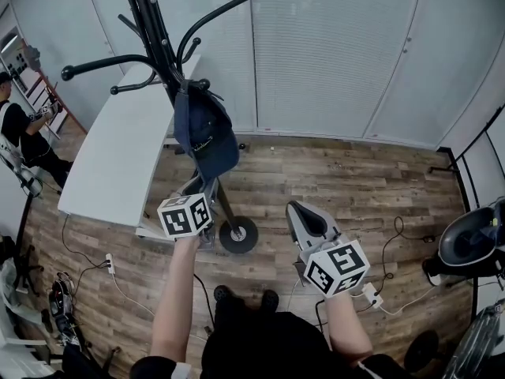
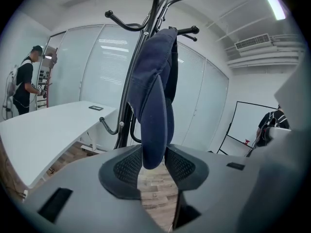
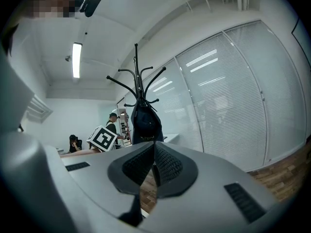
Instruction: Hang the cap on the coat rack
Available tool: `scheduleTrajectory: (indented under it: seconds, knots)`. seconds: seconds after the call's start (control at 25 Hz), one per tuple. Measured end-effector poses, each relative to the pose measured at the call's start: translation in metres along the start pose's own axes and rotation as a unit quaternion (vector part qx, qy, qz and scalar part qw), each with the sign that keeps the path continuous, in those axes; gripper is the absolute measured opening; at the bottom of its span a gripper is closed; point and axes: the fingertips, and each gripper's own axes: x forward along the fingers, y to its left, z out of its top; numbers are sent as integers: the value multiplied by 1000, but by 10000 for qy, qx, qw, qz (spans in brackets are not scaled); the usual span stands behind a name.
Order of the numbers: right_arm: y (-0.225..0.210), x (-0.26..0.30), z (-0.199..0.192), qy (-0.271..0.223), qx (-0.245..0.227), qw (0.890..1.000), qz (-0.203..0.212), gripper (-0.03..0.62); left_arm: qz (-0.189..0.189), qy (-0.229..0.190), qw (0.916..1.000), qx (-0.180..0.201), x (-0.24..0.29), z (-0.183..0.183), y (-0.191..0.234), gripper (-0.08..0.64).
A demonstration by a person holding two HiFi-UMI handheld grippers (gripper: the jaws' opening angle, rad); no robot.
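Note:
A dark blue cap [image 1: 203, 136] hangs from a hook of the black coat rack [image 1: 154, 22], brim pointing down. My left gripper [image 1: 203, 185] is just below it. In the left gripper view the cap's [image 2: 155, 106] lower edge hangs between the gripper's [image 2: 153, 161] pads, which stand apart with floor showing through the gap; it is open. My right gripper [image 1: 298, 210] is held lower right of the rack, away from the cap. In the right gripper view its [image 3: 154, 152] jaws meet with nothing between them, and the cap [image 3: 146, 123] shows on the rack [image 3: 136, 76] beyond.
A white table [image 1: 110, 156] runs along the left beside the rack's round base [image 1: 238, 235]. A person [image 1: 20, 133] stands at the far left. Cables and a power strip [image 1: 110, 264] lie on the wood floor. A black chair [image 1: 473, 239] stands right, and a glass partition closes the back.

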Motion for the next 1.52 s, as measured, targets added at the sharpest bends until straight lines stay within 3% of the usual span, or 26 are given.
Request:
scheduleTrajectory:
  seconds: [0.16,0.32,0.6,1.0,1.24,1.52]
  knots:
    - [1,0,-6,55,19,10000,18,32,85,-4,9999,59,-7,-6,3,192]
    - [3,0,-13,155,59,9999,19,32,189,-24,9998,85,-18,-15,6,196]
    - [3,3,-17,203,63,9998,45,32,-1,-118,9999,120,-47,-30,-17,196]
    - [17,16,-13,208,-76,9996,152,32,-276,-598,9975,255,-81,-17,-51,133]
    - [28,20,-14,175,-130,9992,338,32,-167,-1002,9934,523,-95,-10,-61,70]
    - [36,24,-15,63,-189,9988,440,32,-313,-1121,9909,680,-98,-8,-75,32]
